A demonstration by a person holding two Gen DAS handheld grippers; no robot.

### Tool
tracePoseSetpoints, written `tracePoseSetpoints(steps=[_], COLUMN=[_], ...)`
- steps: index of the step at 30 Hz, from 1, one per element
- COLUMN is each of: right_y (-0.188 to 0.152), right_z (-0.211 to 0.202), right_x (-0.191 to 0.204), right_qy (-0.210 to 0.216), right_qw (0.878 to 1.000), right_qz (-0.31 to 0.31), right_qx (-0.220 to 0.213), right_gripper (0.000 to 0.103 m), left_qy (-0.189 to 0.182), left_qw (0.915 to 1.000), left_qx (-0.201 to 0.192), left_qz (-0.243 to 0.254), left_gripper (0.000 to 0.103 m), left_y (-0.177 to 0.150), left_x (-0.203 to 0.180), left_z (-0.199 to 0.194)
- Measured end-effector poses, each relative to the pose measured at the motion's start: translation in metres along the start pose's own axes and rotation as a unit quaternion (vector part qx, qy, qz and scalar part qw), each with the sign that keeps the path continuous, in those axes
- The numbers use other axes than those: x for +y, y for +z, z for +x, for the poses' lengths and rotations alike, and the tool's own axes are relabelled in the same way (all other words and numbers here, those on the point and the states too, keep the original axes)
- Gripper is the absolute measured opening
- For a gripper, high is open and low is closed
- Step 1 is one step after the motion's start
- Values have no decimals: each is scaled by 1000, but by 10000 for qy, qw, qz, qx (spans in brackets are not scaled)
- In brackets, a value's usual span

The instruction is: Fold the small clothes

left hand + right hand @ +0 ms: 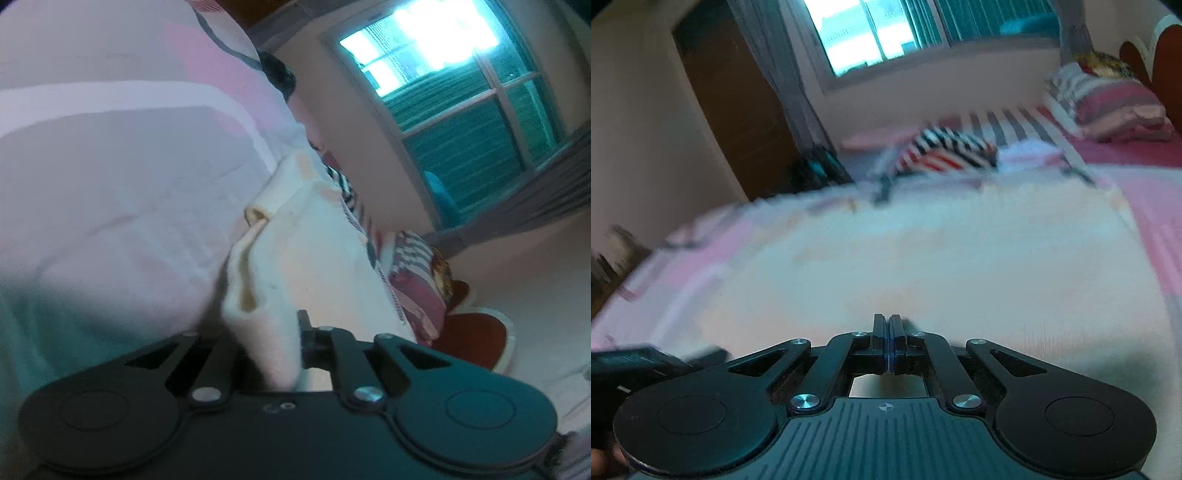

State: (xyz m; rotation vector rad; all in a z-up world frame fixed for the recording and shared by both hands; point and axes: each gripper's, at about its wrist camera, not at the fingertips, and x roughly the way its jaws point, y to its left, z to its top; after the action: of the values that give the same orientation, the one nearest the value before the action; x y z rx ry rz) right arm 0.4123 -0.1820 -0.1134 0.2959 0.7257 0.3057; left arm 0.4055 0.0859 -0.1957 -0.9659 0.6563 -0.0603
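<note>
A cream small garment [923,258] lies spread on the pink and white bed sheet [1152,221]; the right wrist view is blurred. My right gripper [888,325] sits low over the near edge of that garment, its pads pressed together, and I see no cloth between them. In the rolled left wrist view, the same cream garment [314,240] bunches into a fold that runs down between the fingers of my left gripper [269,332], which is shut on it. The left pad is hidden behind the cloth.
A black, white and red striped garment [945,151] lies farther back on the bed. A stack of folded pink and striped clothes [1108,99] rests by the red headboard [1167,66]. A brown door [731,103] and a bright window [871,33] stand beyond.
</note>
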Motion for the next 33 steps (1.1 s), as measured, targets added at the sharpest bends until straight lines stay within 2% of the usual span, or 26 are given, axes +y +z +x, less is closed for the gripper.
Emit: tracePoseSetpoints(steps=[2,3,4,7,11,15,18,22,23,24,25,26,27,28,29,30,32,33], right_y=[1,2,3,3,4,7,7,7,5,3,0,-2,-3,-4,-6,-6,-6,-6], right_z=[1,3,3,-9,-54,-103,-137,-177,-185,-191,-195,-197,-197,-198,-197,-197,-194,-190], right_x=[1,1,1,-7,-37,-78,-102,-129,-135,-143,-148,-152,-155,-157,-156,-156,-158,-156], right_qy=[-34,-52,-49,22,-8,-147,-342,-634,-701,-766,-778,-739,-727,-763,-823,-830,-798,-754], right_qw=[10000,10000,10000,9993,9921,9810,9748,9669,9654,9644,9640,9657,9671,9676,9686,9702,9721,9729], right_qz=[33,40,58,329,980,1513,1661,1795,1825,1860,1895,1929,1954,1961,1918,1871,1824,1794], right_qx=[-33,-21,-21,-146,-779,-1208,-1447,-1699,-1724,-1719,-1692,-1570,-1460,-1396,-1349,-1297,-1236,-1246], right_gripper=[0,0,0,0,0,0,0,0,0,0,0,0,0,0,2,6,43,44], left_qy=[-17,64,145,-6,-189,-456,-572,-496,-474,-369,-174,84,164,108,-48,-202,-304,-305], left_qw=[9999,9999,9996,9960,9809,9631,9466,9196,9105,9000,8838,8619,8519,8477,8492,8551,8704,8809], left_qx=[66,83,78,28,98,376,655,1140,1292,1454,1679,1853,1847,1774,1651,1512,1389,1308], left_qz=[-87,28,238,893,1931,2626,3105,3727,3900,4094,4364,4720,4898,4998,5015,4955,4713,4539], left_gripper=[9,6,6,6,6,6,6,6,6,10,15,28,45,59,81,82,72,70], left_y=[4,5,5,3,-7,-35,-70,-128,-147,-163,-181,-199,-209,-214,-214,-208,-188,-175], left_x=[0,-4,-13,-48,-111,-163,-196,-222,-227,-229,-232,-235,-236,-236,-234,-232,-224,-218], left_z=[2,1,0,-9,-14,-6,7,34,43,51,61,70,69,61,49,38,23,19])
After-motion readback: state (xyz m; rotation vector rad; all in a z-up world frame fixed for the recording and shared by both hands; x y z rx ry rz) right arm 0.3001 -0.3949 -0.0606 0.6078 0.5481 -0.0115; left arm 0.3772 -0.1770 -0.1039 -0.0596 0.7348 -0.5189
